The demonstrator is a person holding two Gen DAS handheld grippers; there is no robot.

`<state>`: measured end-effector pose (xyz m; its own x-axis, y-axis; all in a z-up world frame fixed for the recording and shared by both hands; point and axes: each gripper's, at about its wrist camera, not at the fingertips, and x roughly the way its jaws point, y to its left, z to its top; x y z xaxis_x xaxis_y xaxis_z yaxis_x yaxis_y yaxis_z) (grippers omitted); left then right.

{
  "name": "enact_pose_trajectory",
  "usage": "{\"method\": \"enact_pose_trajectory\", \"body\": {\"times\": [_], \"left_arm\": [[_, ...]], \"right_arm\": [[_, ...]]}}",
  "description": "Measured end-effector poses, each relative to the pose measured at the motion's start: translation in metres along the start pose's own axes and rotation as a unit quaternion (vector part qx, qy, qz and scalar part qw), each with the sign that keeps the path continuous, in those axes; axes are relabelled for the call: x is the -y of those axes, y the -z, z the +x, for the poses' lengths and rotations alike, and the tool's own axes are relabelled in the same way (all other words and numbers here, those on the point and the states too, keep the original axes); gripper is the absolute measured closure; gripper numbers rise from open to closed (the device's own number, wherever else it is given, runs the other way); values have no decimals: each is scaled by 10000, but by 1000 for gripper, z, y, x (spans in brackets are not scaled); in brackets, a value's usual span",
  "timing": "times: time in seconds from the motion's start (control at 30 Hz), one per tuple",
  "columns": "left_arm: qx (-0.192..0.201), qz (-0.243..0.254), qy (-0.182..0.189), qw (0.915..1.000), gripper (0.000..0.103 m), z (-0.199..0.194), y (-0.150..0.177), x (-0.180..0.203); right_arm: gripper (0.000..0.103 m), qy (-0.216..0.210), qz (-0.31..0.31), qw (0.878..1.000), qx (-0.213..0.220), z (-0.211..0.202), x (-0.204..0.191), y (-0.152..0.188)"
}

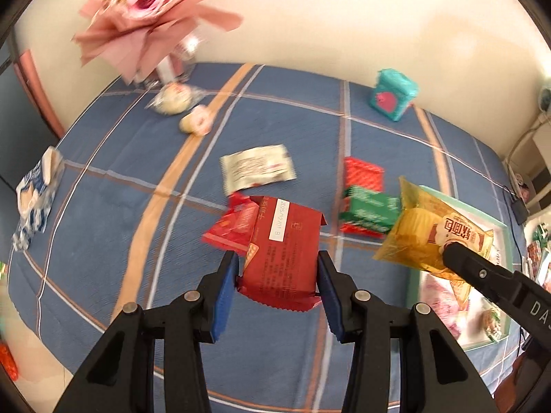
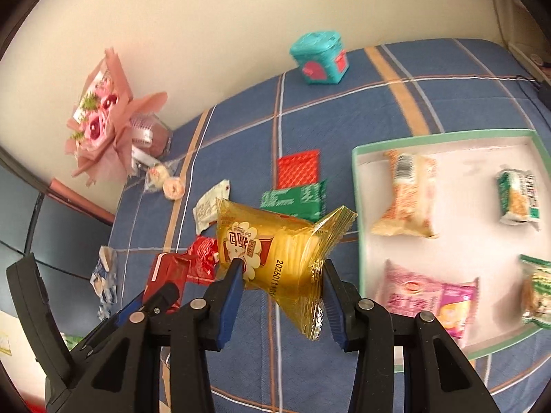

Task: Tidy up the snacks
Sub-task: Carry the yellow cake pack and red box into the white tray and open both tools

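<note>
My left gripper (image 1: 278, 268) is shut on a dark red snack packet (image 1: 286, 251) and holds it above the blue plaid cloth. My right gripper (image 2: 280, 278) is shut on a yellow bread packet (image 2: 275, 251), held above the cloth left of the white tray (image 2: 358, 186). The tray has a green rim and holds several snack packets. In the left wrist view the yellow packet (image 1: 430, 234) and the right gripper's finger (image 1: 482, 272) show at the right. Loose on the cloth lie a small red packet (image 1: 234, 223), a white packet (image 1: 258, 168), a green packet (image 2: 292, 199) and a red patterned packet (image 2: 298, 168).
A pink bouquet (image 2: 106, 120) stands at the far left against the wall, with two round wrapped buns (image 1: 182, 106) in front of it. A teal box (image 2: 320, 53) sits at the back. A blue-white packet (image 1: 34, 192) lies at the cloth's left edge.
</note>
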<state>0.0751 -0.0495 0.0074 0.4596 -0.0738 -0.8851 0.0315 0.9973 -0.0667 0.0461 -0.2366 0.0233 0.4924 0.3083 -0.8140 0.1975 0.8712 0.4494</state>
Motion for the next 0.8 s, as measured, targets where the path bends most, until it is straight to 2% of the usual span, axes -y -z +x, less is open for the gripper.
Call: {"method": "enact_pose_trajectory", "body": {"times": [0.37,0.63,0.8], "left_arm": [[111,629,195,9978,56,1,-8,89],[51,1097,403,9931,56,14,-4,150],[-2,1207,643,9906,56,19,1,181]], "right_arm": [[56,464,682,9961,303,-35,77,-16],[56,748,1345,9869,494,-57,140,-29],[56,839,1708,9796,645,-69,172,-35]]}}
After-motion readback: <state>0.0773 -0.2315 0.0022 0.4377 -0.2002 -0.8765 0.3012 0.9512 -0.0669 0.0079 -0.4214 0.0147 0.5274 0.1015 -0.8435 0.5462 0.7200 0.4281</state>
